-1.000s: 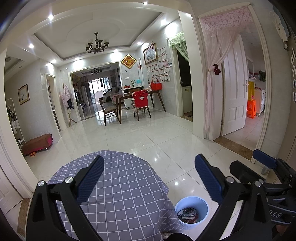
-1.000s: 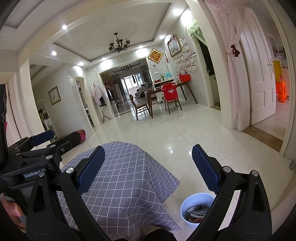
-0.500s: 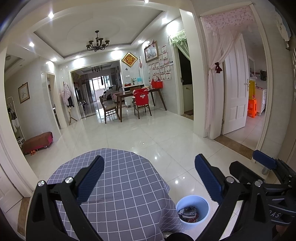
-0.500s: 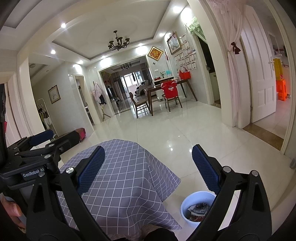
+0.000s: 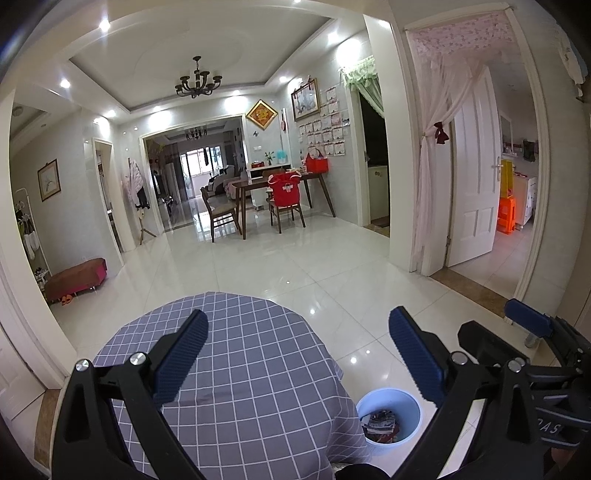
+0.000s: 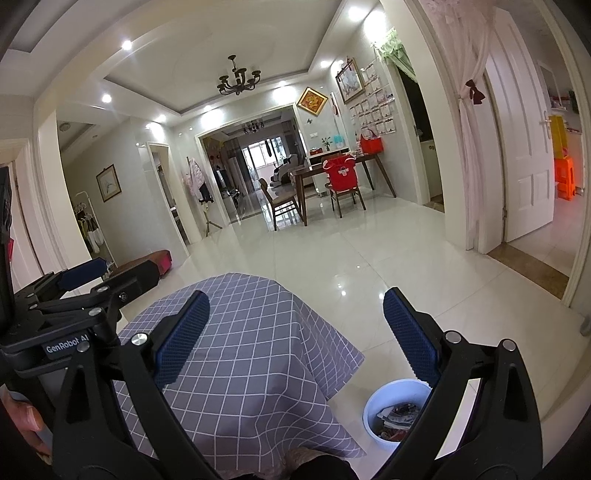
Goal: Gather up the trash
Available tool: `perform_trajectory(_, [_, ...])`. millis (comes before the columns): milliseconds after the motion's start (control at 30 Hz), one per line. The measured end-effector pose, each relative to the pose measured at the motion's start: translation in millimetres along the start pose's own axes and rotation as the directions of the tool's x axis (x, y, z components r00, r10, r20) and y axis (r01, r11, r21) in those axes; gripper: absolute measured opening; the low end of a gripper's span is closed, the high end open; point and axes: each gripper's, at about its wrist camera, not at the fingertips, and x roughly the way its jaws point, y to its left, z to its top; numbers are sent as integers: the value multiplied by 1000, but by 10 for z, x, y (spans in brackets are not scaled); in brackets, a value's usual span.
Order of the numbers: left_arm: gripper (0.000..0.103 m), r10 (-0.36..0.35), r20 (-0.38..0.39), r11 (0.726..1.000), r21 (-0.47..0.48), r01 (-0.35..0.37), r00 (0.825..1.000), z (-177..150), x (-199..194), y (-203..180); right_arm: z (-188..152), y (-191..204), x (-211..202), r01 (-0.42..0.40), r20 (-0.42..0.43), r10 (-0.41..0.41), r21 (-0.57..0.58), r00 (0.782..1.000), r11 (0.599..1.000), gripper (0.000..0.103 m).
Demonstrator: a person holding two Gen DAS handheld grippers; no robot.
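A round, light blue bin [image 5: 388, 416] [image 6: 394, 413] stands upright on the glossy white tiled floor [image 5: 280, 273], just beside the hanging edge of a grey checked tablecloth [image 5: 236, 369]. It is open at the top and holds crumpled paper and wrappers [image 5: 380, 426] [image 6: 397, 421], printed in mixed dark and red colours, heaped loosely in its bottom.

bright | ceiling spotlights [image 5: 104, 25] | floor [image 5: 314, 266] glare | fisheye-warped edges | sharp
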Motion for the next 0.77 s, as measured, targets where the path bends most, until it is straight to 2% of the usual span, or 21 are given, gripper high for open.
perform_trajectory(400, [96,2,-4,1000,-7,-2,1000,96,91,94,36,33,94,-2,-7,2,-7,1000,1000,93])
perform_trajectory(633, [96,9,-24,1000,-29,-10,1000,154,225,276,93,103,303,-15,-32,14,-18,999,1000,93])
perform_trajectory(767, [96,27,-61,998,-50,-30,998,141,400,447,42,200,520,-23,-67,21,-31,998,999,93])
